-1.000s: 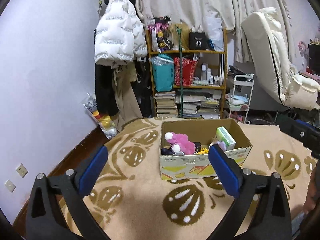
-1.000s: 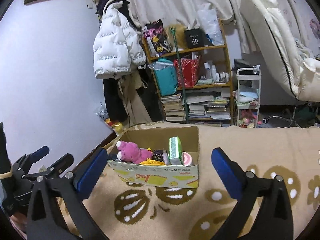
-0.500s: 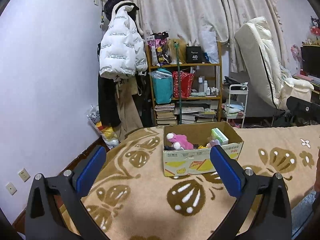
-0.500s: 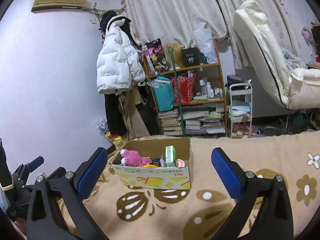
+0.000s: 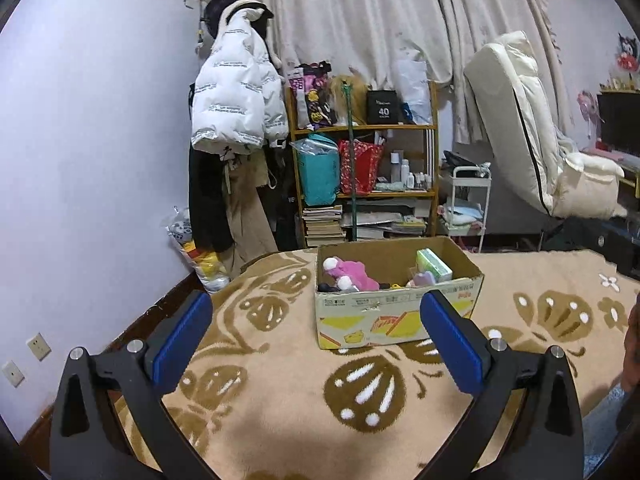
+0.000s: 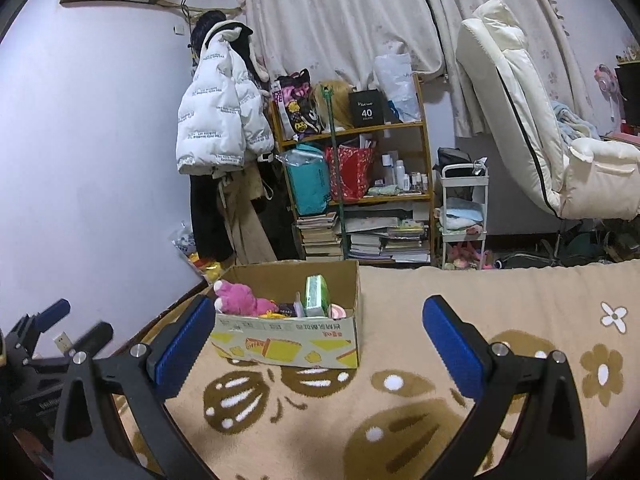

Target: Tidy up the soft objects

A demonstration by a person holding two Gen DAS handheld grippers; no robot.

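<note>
A fluffy pink plush toy (image 5: 352, 272) lies in the open brown cardboard box (image 5: 396, 316). Left tool (image 5: 316, 336) and right tool (image 6: 316, 340) are both wide apart, holding nothing.

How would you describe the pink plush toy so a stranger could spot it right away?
Find the cardboard box on the patterned blanket. At its left end lies the plush, beside a green pack. It is the only fluffy bright pink thing there, with white paw tips.

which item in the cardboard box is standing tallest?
The green tissue pack, standing on end near the box's right side. The pink plush beside it lies lower, at the left end.
</note>
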